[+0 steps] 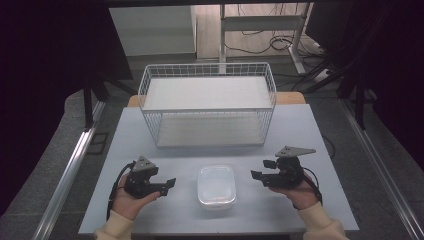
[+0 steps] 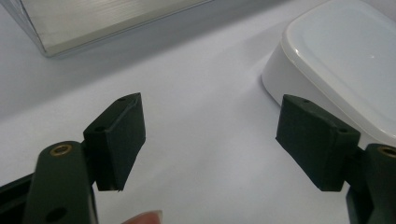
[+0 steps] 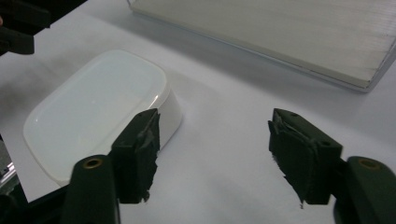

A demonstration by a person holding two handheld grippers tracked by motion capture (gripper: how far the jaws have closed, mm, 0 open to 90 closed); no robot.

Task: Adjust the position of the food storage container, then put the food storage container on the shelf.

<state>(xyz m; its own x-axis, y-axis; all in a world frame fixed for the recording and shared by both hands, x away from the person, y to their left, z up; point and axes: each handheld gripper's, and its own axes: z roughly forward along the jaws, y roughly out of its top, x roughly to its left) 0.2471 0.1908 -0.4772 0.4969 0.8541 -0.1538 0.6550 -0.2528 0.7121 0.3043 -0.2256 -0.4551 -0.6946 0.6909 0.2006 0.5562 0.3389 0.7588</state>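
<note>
A white lidded plastic box (image 1: 216, 186) lies on the table between the two hands. My left gripper (image 1: 169, 184) rests on the table left of the box, open and empty; in the left gripper view (image 2: 210, 142) the box (image 2: 345, 60) is at the upper right, close to the right jaw. My right gripper (image 1: 261, 170) sits to the right of the box, also open with nothing between its jaws. In the right gripper view (image 3: 215, 154) the box (image 3: 98, 109) lies beyond the left jaw.
A white wire basket (image 1: 207, 102) with two shelf boards stands at the back of the grey table (image 1: 150, 145). Its lower board edge (image 3: 289, 42) is ahead of the right gripper. Beyond the table are desk legs and cables (image 1: 280, 40) on the floor.
</note>
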